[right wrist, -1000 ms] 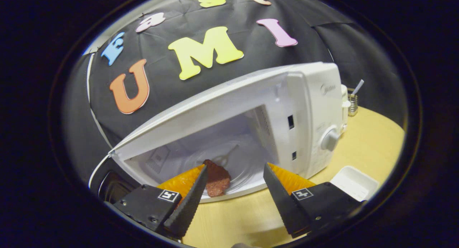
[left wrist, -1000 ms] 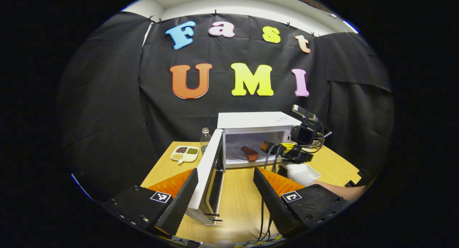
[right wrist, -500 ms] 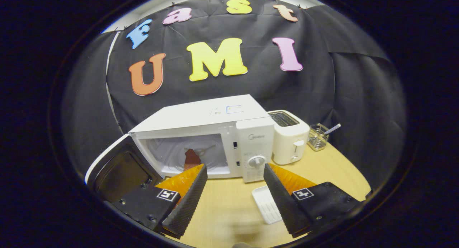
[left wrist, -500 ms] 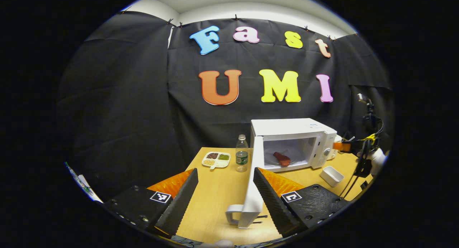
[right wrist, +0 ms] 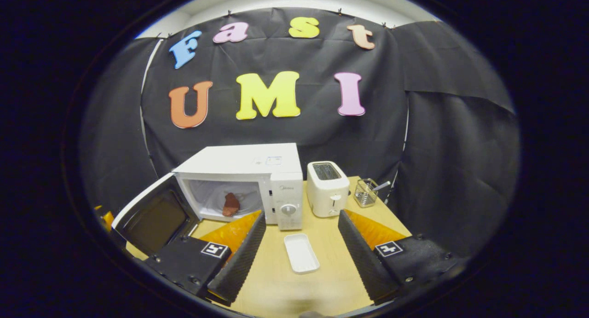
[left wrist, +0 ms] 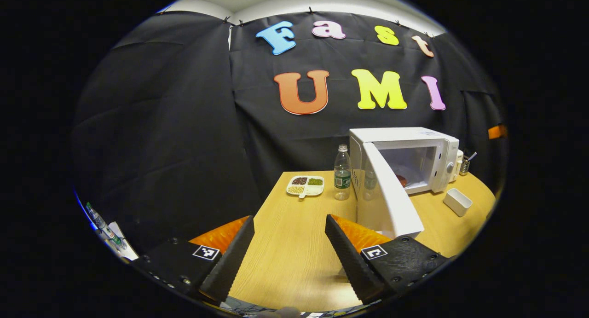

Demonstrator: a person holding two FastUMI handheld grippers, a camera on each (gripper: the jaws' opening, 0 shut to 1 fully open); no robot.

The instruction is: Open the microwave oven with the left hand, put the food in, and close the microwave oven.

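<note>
At the bottom of the left gripper view, the left claw (left wrist: 289, 244) is hovering open and empty over the surface (left wrist: 294, 244), its right finger just beside the door (left wrist: 389, 193). Low in the right gripper view, the right claw (right wrist: 299, 244) is likewise gaping empty above the white tray (right wrist: 301, 252). Farther back, the food (right wrist: 230, 204) is lying inside the microwave oven (right wrist: 244, 159). To close well, press the door's outer face near its free edge, swinging steadily until latched.

White microwave (right wrist: 239, 164), door (right wrist: 154, 215) open, food (right wrist: 230, 203) inside

Wood-grain table (left wrist: 294, 244); glossy white microwave (right wrist: 248, 159); ribbed fingers (left wrist: 230, 263).
</note>
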